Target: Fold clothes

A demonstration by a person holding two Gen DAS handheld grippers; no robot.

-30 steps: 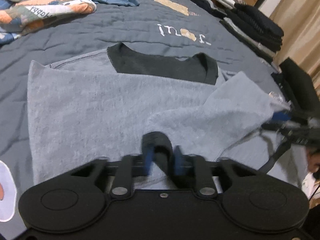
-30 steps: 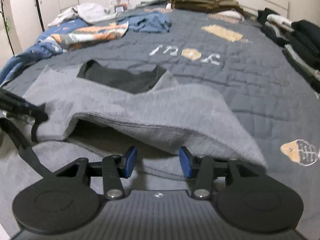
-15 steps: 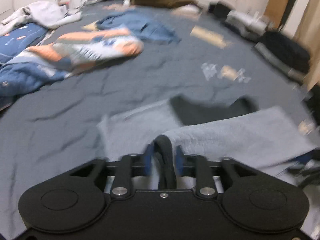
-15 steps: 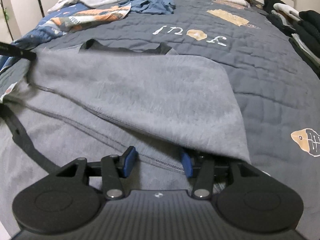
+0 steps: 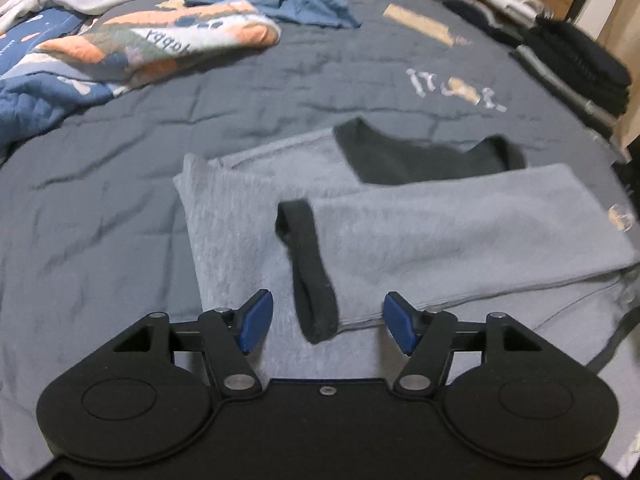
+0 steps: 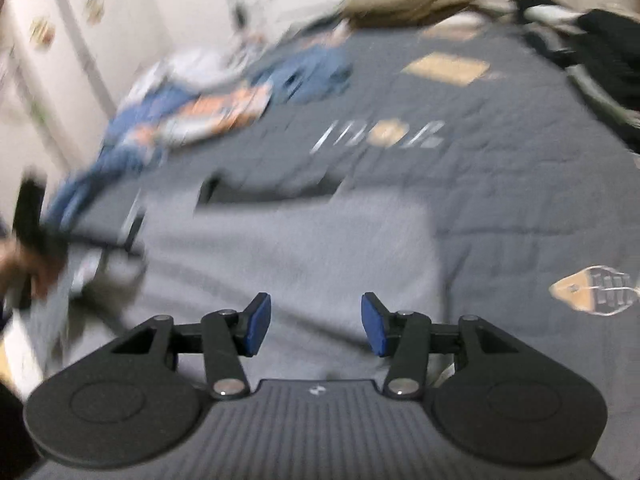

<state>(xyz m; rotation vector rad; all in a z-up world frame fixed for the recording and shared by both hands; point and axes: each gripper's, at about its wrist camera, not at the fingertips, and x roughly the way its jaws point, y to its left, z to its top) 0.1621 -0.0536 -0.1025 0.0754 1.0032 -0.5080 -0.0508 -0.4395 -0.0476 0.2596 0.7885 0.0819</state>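
Note:
A grey sweatshirt [image 5: 248, 216] with a black collar [image 5: 416, 156] lies on the dark quilt. One sleeve [image 5: 472, 236] is folded across its body, and the sleeve's black cuff [image 5: 308, 264] rests just ahead of my left gripper [image 5: 328, 322]. That gripper is open and holds nothing. The right wrist view is blurred; my right gripper [image 6: 316, 324] is open above the same grey sweatshirt [image 6: 304, 256], near its right edge. At the left edge of that view a hand [image 6: 24, 268] shows beside the other tool.
A patterned blanket [image 5: 160, 44] and a blue garment [image 5: 280, 0] lie at the far left of the bed. Stacked dark folded clothes [image 5: 576, 60] line the right edge. The quilt [image 6: 520, 184] with a fish patch [image 6: 592, 288] stretches right of the sweatshirt.
My left gripper opened and let go of the black cuff, which now lies on the sweatshirt. The sleeve settled flat across the body. My right gripper widened and lifted off the fabric.

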